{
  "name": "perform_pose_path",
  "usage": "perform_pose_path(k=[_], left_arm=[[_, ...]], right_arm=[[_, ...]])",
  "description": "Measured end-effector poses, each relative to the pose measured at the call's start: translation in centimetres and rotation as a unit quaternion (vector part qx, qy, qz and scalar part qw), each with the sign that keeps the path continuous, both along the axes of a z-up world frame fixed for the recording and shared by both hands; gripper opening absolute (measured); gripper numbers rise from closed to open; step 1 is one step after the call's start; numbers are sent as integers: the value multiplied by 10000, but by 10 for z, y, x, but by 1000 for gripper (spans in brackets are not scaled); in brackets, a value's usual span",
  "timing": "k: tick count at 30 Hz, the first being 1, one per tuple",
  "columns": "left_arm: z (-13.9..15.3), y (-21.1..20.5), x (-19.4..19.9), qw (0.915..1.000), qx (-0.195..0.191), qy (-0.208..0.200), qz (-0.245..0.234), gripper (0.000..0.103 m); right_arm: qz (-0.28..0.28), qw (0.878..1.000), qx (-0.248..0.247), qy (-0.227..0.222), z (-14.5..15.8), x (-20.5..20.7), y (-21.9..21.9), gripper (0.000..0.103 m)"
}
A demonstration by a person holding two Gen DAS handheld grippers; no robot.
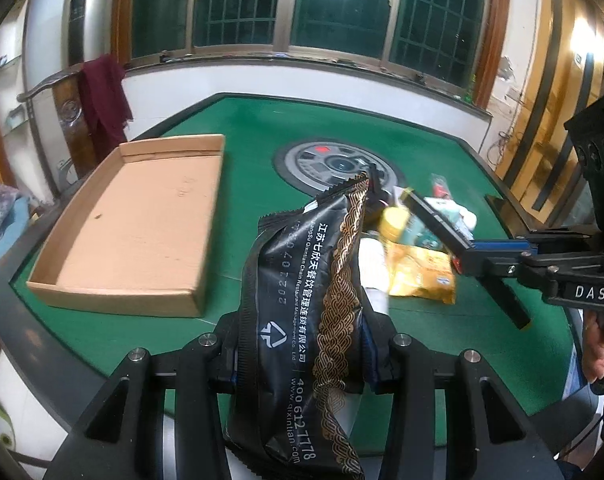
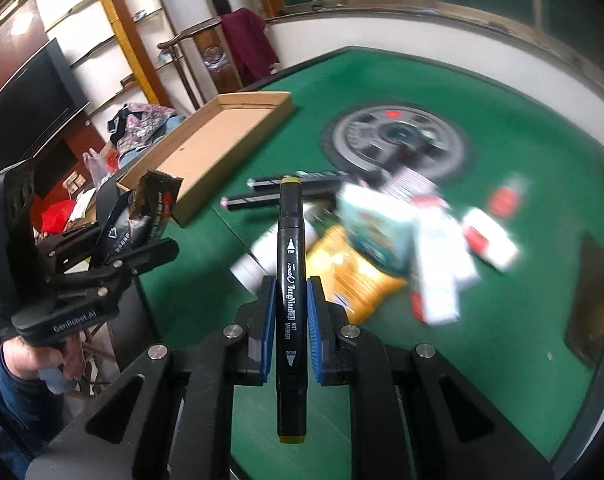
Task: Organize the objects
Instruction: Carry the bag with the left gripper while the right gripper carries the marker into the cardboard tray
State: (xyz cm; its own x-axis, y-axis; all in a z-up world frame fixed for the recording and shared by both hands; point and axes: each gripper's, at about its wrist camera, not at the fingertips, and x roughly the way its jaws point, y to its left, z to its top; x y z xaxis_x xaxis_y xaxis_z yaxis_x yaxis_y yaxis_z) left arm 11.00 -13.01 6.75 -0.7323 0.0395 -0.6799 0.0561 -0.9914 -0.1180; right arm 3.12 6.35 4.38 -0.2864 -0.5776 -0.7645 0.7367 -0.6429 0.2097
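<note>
My left gripper (image 1: 302, 360) is shut on a black snack packet (image 1: 302, 280) with gold trim, held above the green table's near edge. To its left lies an open cardboard tray (image 1: 142, 216), with nothing in it. My right gripper (image 2: 290, 300) is shut on a black art marker (image 2: 290, 240), clamped upright between the blue pads (image 2: 268, 312). In the left wrist view the right gripper (image 1: 467, 256) hovers over a pile of goods with the marker (image 1: 433, 220) slanting across it. The right wrist view shows the left gripper (image 2: 142, 240) with the packet (image 2: 154, 204) beside the tray (image 2: 222, 140).
The pile holds a yellow bag (image 2: 353, 276), a teal box (image 2: 373, 224) and white boxes (image 2: 437, 264). Two more markers (image 2: 294, 180) lie near the tray. A round console (image 1: 333, 164) sits mid-table. A chair with a maroon cloth (image 1: 102, 96) stands behind the table.
</note>
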Motion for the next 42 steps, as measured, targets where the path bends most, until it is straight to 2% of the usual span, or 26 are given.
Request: perform_pose_path(k=[7,16,21,24,26,29,31,33,37,42], left_arm=[[7,-40,1,9997,41,99,238,39],[20,-129,-30,9981,312,16,532,39],[21,-173,-81,9969,495,-367,495,39],[13,-194,-118,9957,463,-597,534,39],[3,-208,-143,9934,588,-799,568,39],[-22,-226,-165,9880,686,-1059,886,39],[-35,-235,-173,9833,888,-1146,1100,39],[-47,-238,-176,9810,1039,-1226,1085,39],[-61,-227,-165,9783,922,-1500,1088,39],[-53,-195,-138,9825,1112,-1186,915,40]], right_arm=[[250,9996,-15,-107,3,-4,-53,12],[336,9983,-191,-447,14,-37,-131,12],[287,9958,-215,-845,8,-72,-184,12],[226,9952,-201,-934,1,-89,-213,12],[157,9952,-184,-946,-5,-101,-233,12],[-20,9945,-136,-1035,-20,-122,-258,12],[-127,9937,-74,-1111,-33,-138,-274,12],[-213,9923,-35,-1219,-43,-150,-282,12],[-202,9910,25,-1320,-53,-160,-293,12],[9,9926,139,-1210,-52,-150,-289,12]])
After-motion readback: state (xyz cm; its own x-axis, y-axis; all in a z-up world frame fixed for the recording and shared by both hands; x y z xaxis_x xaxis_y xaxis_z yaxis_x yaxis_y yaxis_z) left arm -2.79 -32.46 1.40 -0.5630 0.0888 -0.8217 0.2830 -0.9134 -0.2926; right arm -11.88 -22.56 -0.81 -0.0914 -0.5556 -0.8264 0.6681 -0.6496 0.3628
